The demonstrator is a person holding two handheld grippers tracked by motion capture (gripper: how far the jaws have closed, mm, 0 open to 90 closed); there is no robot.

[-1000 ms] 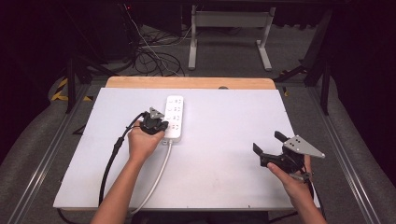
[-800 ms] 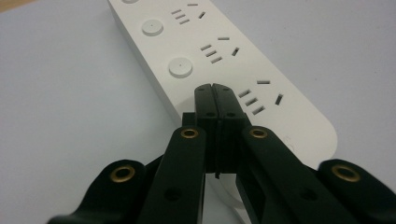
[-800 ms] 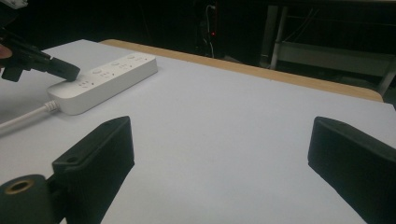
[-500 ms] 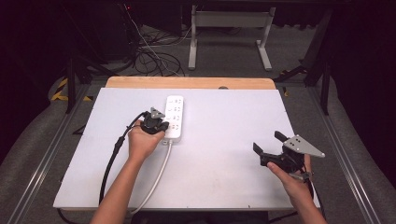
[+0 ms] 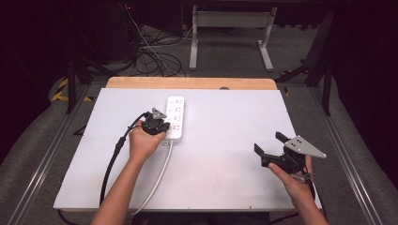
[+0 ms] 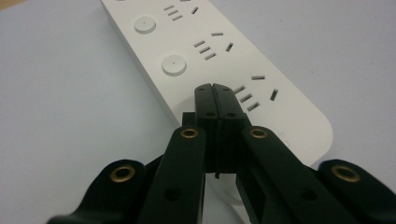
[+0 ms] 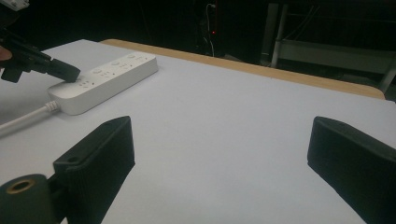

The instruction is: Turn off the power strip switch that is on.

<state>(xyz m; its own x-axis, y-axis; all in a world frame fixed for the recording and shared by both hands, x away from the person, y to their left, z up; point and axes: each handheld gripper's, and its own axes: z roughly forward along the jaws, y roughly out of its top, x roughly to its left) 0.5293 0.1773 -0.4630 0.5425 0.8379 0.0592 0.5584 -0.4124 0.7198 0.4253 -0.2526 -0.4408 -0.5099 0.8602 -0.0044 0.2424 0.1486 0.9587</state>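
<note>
The left gripper (image 6: 215, 88), jaws closed and empty, is pressing down on the strip (image 5: 174, 117) lying mid-table, probably toggling a switch. The right gripper (image 5: 273, 143) is waiting wide open, empty. Next: lifting straight off.

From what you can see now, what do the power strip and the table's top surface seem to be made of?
The power strip looks like white moulded plastic, smooth and slightly glossy, with rounded corners and cleanly cut socket slots. The table top appears to be a matte white sheet or laminate without visible grain; the bare strip along its far edge looks like light wood.
</note>
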